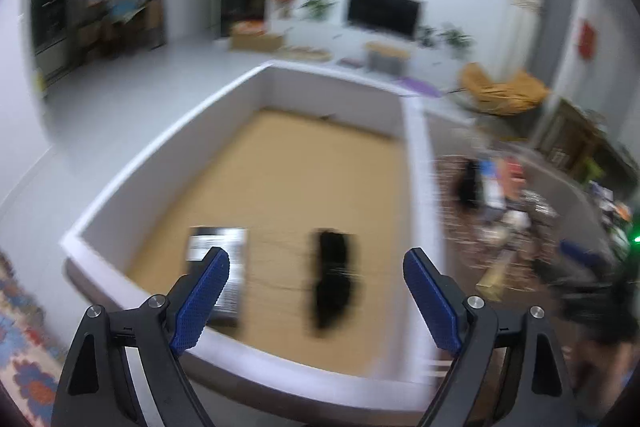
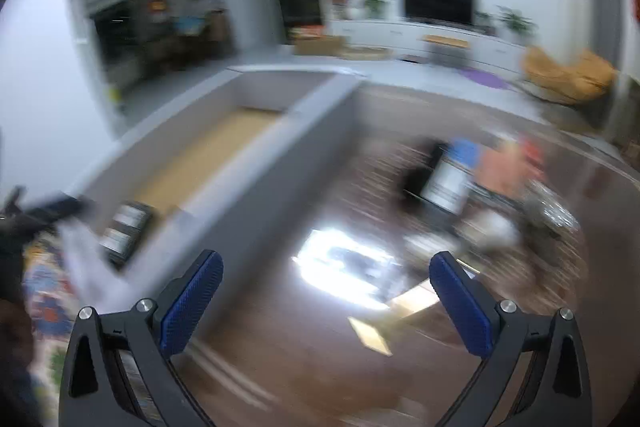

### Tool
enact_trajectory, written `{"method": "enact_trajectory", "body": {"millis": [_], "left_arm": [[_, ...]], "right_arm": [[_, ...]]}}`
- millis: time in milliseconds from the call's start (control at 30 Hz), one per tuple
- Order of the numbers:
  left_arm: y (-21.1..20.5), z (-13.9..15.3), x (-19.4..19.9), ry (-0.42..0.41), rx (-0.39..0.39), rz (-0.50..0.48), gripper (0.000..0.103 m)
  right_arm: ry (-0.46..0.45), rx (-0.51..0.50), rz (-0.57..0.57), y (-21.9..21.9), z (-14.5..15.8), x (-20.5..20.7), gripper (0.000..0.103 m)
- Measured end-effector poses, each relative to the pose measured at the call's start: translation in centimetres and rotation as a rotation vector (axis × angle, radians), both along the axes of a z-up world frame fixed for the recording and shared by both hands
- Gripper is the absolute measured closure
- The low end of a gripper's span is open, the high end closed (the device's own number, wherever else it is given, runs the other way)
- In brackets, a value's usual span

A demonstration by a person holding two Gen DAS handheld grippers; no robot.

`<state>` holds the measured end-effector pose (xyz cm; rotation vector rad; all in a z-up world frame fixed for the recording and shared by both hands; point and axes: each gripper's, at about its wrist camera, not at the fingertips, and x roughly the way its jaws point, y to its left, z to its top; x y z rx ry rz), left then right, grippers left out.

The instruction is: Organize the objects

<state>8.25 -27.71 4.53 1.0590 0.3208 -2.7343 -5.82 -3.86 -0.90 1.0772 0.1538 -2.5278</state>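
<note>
A white box with a tan floor (image 1: 120,195) fills the left wrist view. Inside lie a dark rectangular packet with a grey label (image 1: 236,247) and a black oblong object (image 1: 334,279). My left gripper (image 1: 316,291) is open and empty, held above the box's near end. My right gripper (image 2: 326,303) is open and empty over the dark wooden table (image 2: 304,367), to the right of the box wall (image 2: 256,203). The packet also shows in the right wrist view (image 2: 126,231). A blurred pile of objects (image 2: 480,187) lies on the table beyond the right gripper.
A patterned rug (image 1: 24,339) lies left of the box. A yellow chair (image 1: 500,91), a TV (image 1: 382,11) and plants stand at the far wall. A flat pale card (image 2: 376,335) lies on the table near the right gripper. Both views are motion-blurred.
</note>
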Motion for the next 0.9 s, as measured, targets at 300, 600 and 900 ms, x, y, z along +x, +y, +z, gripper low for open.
{"method": "enact_trajectory", "body": {"millis": [300,600,900], "left_arm": [[16.9,-0.3,-1.3,-0.026,-0.003,-0.368,0.014],[23.5,-10.0,-6.5,-0.213,-0.075,-0.414,0.014],[23.4,-12.7,-9.1,-0.25,-0.101,-0.4,0.014]], "right_arm": [[-0.113,0.083,-0.302,14.9,-6.7,-1.5,0.0],[-0.151,0.086,-0.326,16.0,-6.9,-3.5,0.0],[-0.168,0.113,-0.292,14.8,-8.5,-4.4,0.0]]}}
